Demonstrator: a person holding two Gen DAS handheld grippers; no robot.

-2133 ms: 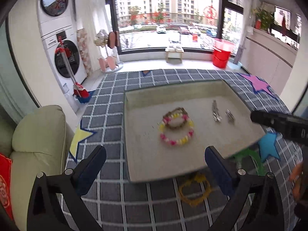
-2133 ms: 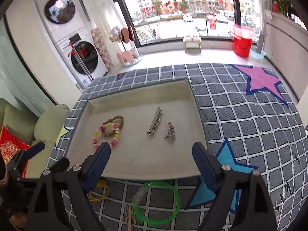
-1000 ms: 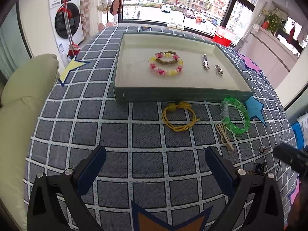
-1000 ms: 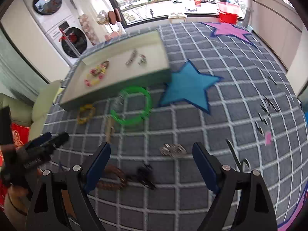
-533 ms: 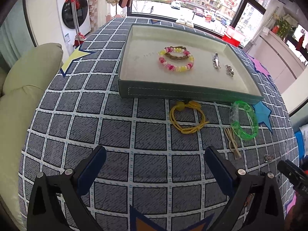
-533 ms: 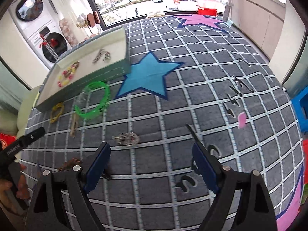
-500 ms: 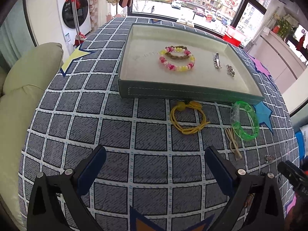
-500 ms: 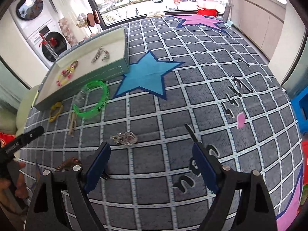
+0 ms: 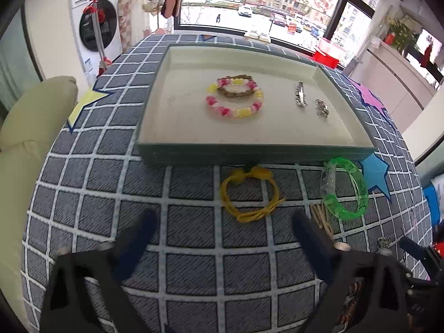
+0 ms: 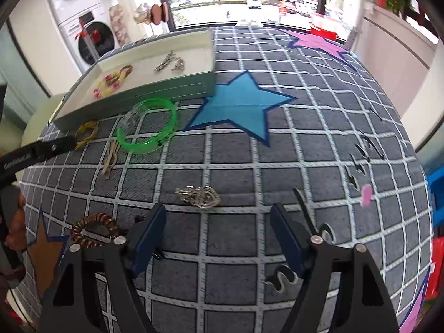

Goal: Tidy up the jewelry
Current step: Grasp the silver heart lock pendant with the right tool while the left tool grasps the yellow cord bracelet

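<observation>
A green-walled tray [image 9: 249, 154] [image 10: 155, 88] holds a pink-and-yellow bead bracelet [image 9: 234, 102], a brown braided bracelet [image 9: 236, 90], a silver clip [image 9: 300, 97] and a small silver piece [image 9: 322, 108]. On the cloth lie a yellow cord bracelet [image 9: 249, 194], a green bangle [image 9: 345, 188] [image 10: 147, 129], a tan tie [image 10: 109, 158], a silver charm [image 10: 198, 195] and a brown coil ring [image 10: 93, 230]. My left gripper [image 9: 222, 226] is open, just short of the yellow bracelet. My right gripper [image 10: 219, 224] is open, just behind the silver charm.
A grey checked cloth with blue [image 10: 238, 105] and pink [image 10: 319, 43] stars covers the table. Small black pieces [image 10: 366, 149] and a pink bit [image 10: 366, 194] lie at the right. A cream sofa [image 9: 30, 127] is at the left; washing machines [image 9: 94, 25] stand behind.
My left gripper has moved forward towards the yellow bracelet. My right gripper has come lower and closer to the silver charm, its jaws somewhat narrower.
</observation>
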